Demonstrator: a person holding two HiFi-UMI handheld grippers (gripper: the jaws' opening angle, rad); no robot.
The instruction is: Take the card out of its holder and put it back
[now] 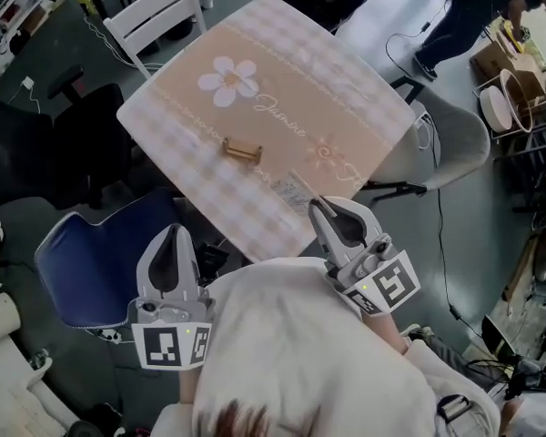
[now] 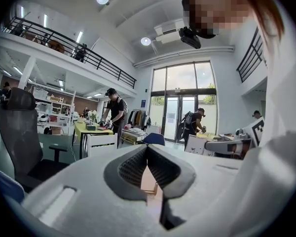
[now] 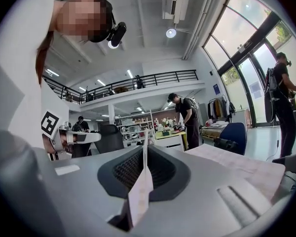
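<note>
now the right claw (image 1: 317,206) is clamping the card (image 3: 140,191), sitting nearer the holder (image 1: 240,149) lying ahead-left; the left claw (image 1: 175,232) is resting closed, empty.

A bench (image 1: 346,98) covered with a peach-and-white checked cloth bearing a white flower print stood on the grey floor. A white slatted wooden chair (image 1: 155,12) sat at its far corner. A blue padded chair (image 1: 86,262) stood near its left side and a grey shell chair (image 1: 460,139) at its right. A person in dark clothes (image 1: 464,12) stood well beyond.
</note>
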